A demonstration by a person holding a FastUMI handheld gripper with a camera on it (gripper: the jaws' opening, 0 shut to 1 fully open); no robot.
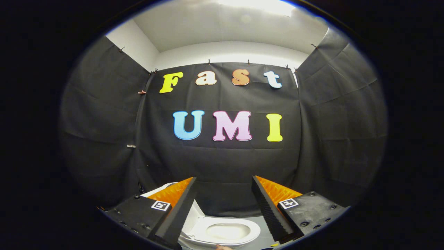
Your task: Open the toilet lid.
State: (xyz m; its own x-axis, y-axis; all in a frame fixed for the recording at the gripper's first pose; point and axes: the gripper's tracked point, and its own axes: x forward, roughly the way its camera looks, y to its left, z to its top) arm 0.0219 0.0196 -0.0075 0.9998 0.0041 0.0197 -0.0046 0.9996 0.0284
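One toilet (222, 232), bowl exposed, its lid (194, 217) raised. Gripper (223, 184) above it, jaws spread, holding nothing.

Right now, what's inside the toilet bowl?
The toilet bowl looks bare and white inside, below the open fingers; its front part is cut off from sight.

Raised toilet lid (163, 189) mostly hidden behind a finger, toilet (225, 232) base cut off below

I see my gripper (223, 180) with fingers spread wide, gripping nothing. Between and below them sits the toilet (225, 232), its lid (194, 213) raised upright.
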